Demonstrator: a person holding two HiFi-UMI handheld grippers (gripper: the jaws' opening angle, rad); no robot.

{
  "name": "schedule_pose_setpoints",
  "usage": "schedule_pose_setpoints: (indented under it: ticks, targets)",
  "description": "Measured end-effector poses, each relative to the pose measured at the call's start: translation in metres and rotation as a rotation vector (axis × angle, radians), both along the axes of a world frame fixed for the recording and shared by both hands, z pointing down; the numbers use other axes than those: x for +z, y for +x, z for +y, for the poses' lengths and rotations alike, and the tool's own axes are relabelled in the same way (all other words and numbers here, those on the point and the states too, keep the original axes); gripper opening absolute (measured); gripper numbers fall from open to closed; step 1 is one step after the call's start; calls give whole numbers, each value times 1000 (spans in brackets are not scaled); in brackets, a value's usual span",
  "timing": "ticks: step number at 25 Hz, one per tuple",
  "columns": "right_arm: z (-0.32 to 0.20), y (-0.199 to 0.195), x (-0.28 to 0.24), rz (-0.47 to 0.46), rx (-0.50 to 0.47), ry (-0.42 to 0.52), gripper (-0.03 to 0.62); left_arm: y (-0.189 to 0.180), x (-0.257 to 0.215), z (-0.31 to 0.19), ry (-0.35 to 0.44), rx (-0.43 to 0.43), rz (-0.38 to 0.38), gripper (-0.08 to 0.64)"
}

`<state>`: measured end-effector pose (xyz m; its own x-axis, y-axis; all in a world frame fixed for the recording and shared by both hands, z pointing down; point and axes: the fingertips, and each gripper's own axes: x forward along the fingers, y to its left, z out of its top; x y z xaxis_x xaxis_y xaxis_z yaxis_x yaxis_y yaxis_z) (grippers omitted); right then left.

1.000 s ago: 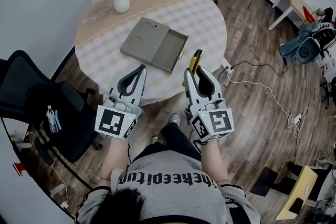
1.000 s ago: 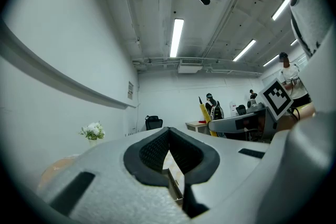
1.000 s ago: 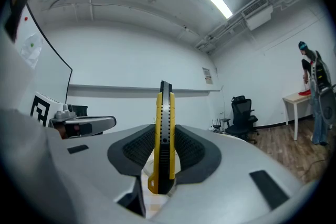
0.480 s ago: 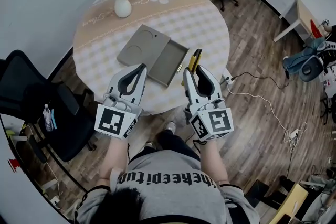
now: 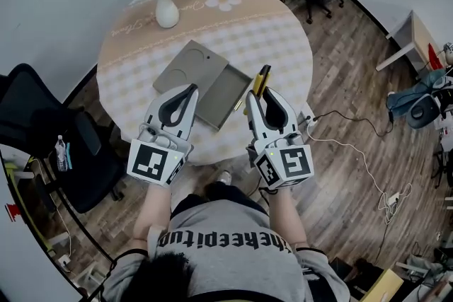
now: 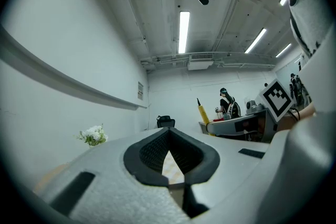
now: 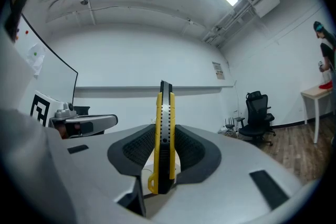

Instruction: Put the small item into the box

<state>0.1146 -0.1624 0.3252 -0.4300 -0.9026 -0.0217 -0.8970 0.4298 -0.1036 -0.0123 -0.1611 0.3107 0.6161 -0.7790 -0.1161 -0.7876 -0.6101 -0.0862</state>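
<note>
Right hand-held gripper point(image 5: 263, 94) is pinching the yellow utility knife point(image 5: 263, 78). Its jaws press on the knife's flat sides, low on the handle. In the right gripper view the knife point(image 7: 164, 113) stands upright between the pads of that hand-held gripper point(image 7: 164, 147), and most of its length pokes out past the tips.

It looks like a light one, slim and stiff with hard plastic sides. Held this near one end, I'd say it could pivot in the pinch if swung fast, and a hold closer to mid-body would steady it. I can't tell whether the blade is out.

The box point(image 5: 225, 86) lies open on the tabletop point(image 5: 276, 32), just ahead and to the left of the right hand-held gripper's tips, its shallow tray nearest. The knife's far end sits just beside the tray's right edge, not over it yet.

Left hand-held gripper point(image 5: 188, 91) has its jaws pressed together on nothing, and the left gripper view shows only tabletop through the gap behind its tips point(image 6: 168, 147). It hovers at the tray's near left corner.
</note>
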Motion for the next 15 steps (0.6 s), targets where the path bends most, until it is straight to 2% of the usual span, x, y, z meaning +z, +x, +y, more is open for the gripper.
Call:
schedule_pose_setpoints:
  ticks: [7,15]
  targets:
    - [-18,10,8,-15,-38,-12,120,12,2,-9,2,-31,-8,15]
    - [-38,2,19,-32,-19,-44,120,8,9,-31,-12,-3,-23,15]
